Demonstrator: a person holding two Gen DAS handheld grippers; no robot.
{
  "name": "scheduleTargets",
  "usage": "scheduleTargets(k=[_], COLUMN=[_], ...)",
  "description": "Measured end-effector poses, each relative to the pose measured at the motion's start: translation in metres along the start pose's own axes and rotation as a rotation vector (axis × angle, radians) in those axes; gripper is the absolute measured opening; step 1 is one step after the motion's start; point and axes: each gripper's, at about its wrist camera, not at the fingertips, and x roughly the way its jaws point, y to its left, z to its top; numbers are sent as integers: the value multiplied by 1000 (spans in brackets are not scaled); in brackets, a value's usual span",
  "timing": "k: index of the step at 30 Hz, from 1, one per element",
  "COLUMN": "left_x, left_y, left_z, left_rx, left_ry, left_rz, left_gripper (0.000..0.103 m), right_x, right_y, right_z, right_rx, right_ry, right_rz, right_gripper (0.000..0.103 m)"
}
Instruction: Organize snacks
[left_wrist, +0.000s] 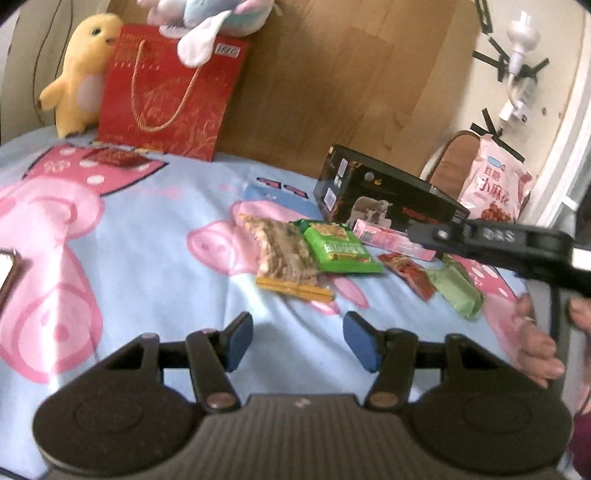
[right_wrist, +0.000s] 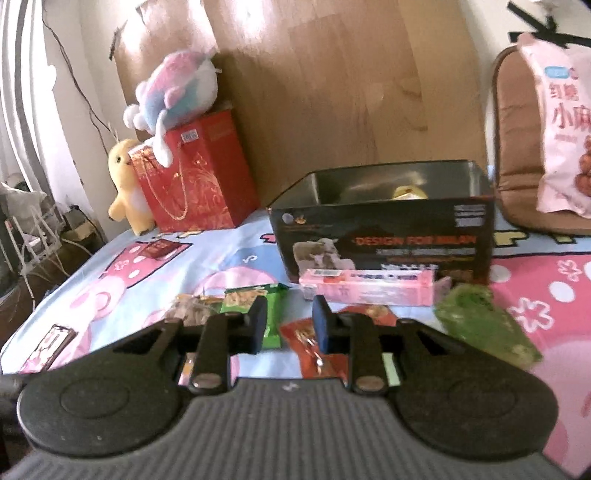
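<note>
I'm holding the left gripper (left_wrist: 298, 339) tilted down over the bedspread (left_wrist: 155, 258), its blue pads spread apart with nothing between them, hovering short of the snack pile. Just ahead the clear nut packet (left_wrist: 284, 254) is lying beside the green packet (left_wrist: 338, 247), which overlaps it. The right gripper (right_wrist: 290, 325) is pointing down toward the same pile near the bed's far edge, its jaws narrowed but still parted, empty, above the red packet (right_wrist: 306, 338). In the left view a hand (left_wrist: 539, 343) is wrapping the right gripper's handle. The pink box (right_wrist: 369, 288) is resting against the front of the open black box (right_wrist: 384, 240), and the pale green packet (right_wrist: 484, 321) is lying just right of it.
</note>
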Motion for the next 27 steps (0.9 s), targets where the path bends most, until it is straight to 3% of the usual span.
scheduleTargets(k=[5, 8, 12, 14, 15, 16, 18, 20, 23, 25, 27], left_x=[-1, -3, -5, -7, -8, -9, -13, -14, -12, -9, -13], left_y=[9, 20, 27, 31, 33, 35, 37, 39, 41, 40, 31], left_z=[-2, -3, -5, -5, -6, -7, -8, -8, -8, -8, -8], left_rx=[-65, -118, -156, -184, -196, -206, -220, -231, -242, -222, -169], left_ry=[-16, -25, -43, -60, -69, -80, -104, -112, -106, -75, -104], left_rz=[-27, -61, -82, -77, -73, -72, -67, -62, -72, -101, -73], left_gripper=[55, 55, 55, 55, 55, 55, 55, 55, 55, 56, 58], right_x=[43, 56, 54, 60, 64, 70, 87, 97, 87, 71, 52], right_y=[14, 35, 70, 86, 90, 95, 97, 91, 86, 81, 66], right_z=[12, 12, 1, -5, -6, -8, -10, -13, -13, -18, -18], right_rx=[-6, -57, -155, -214, -233, -251, -268, -265, -283, -303, -264], right_ry=[97, 109, 105, 123, 131, 143, 188, 214, 227, 237, 268], right_rz=[26, 24, 119, 123, 114, 99, 77, 77, 105, 168, 280], right_gripper=[31, 31, 31, 32, 37, 50, 65, 65, 55, 51, 49])
